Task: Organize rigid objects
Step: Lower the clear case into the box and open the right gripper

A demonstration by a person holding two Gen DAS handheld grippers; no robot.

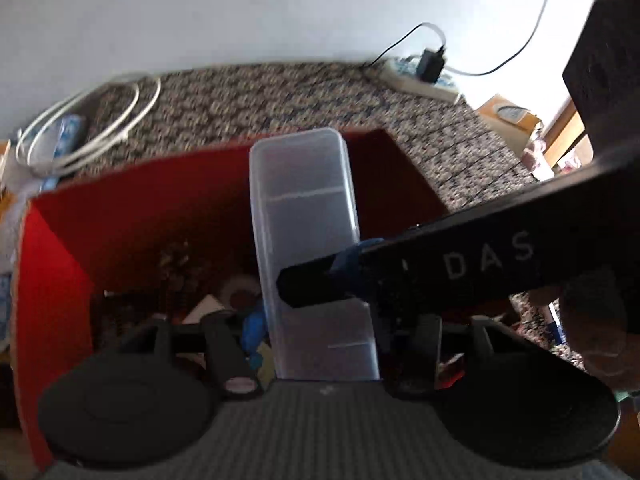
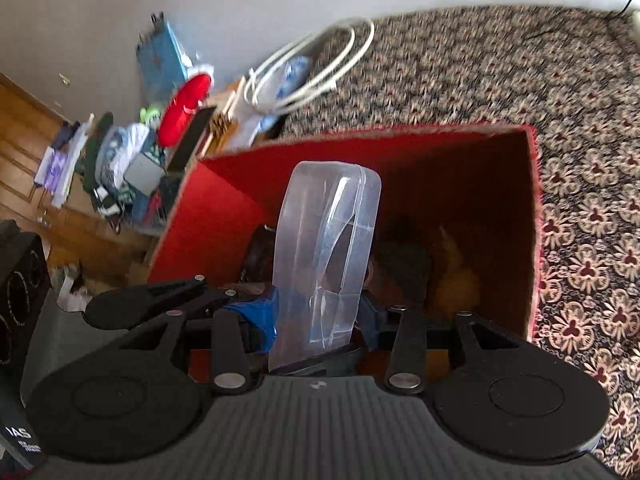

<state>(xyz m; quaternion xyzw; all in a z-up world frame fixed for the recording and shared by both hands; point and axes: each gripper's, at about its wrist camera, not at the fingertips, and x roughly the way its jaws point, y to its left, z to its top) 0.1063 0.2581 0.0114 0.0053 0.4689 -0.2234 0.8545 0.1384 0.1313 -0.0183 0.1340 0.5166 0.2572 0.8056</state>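
Evidently, a clear plastic box [image 1: 308,248] is held by each hand-held gripper, left [image 1: 320,344] and right [image 2: 312,320], over the red cardboard box [image 2: 400,152] on the carpet, where lowering and release seem called for next.

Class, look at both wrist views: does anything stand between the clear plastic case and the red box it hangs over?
Nothing visible does. The clear plastic case hangs over the red box, whose top is open; only loose items lie at its bottom.
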